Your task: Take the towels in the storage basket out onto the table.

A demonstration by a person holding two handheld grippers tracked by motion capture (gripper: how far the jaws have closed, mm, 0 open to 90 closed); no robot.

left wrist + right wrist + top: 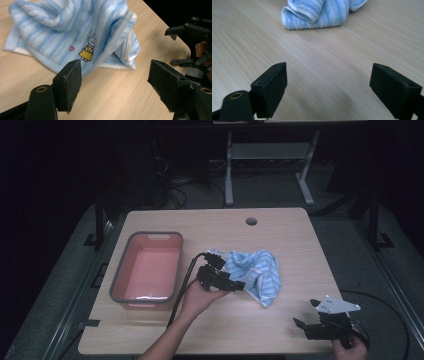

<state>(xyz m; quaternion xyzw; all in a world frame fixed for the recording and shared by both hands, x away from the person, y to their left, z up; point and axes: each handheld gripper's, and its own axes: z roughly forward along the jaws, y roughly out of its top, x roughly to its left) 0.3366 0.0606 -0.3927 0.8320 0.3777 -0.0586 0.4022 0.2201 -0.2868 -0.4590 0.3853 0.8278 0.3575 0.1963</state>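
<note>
A crumpled blue-and-white striped towel (255,272) lies at the middle of the wooden table (210,222). In the left gripper view the towel (62,27) shows a small rabbit print. My left gripper (230,271) is open right at the towel's left edge; its jaws (115,75) stand wide apart, with the towel's hem just ahead of them. My right gripper (305,312) hovers open near the table's front right corner, well clear of the towel. Its view has the towel (319,12) far ahead and bare wood between its jaws (328,82).
A pink basin with a grey rim (119,275) stands at the table's left, close to my left forearm. A cable hole (251,221) sits near the far edge. The right gripper (190,45) and its hand appear beyond the towel in the left gripper view.
</note>
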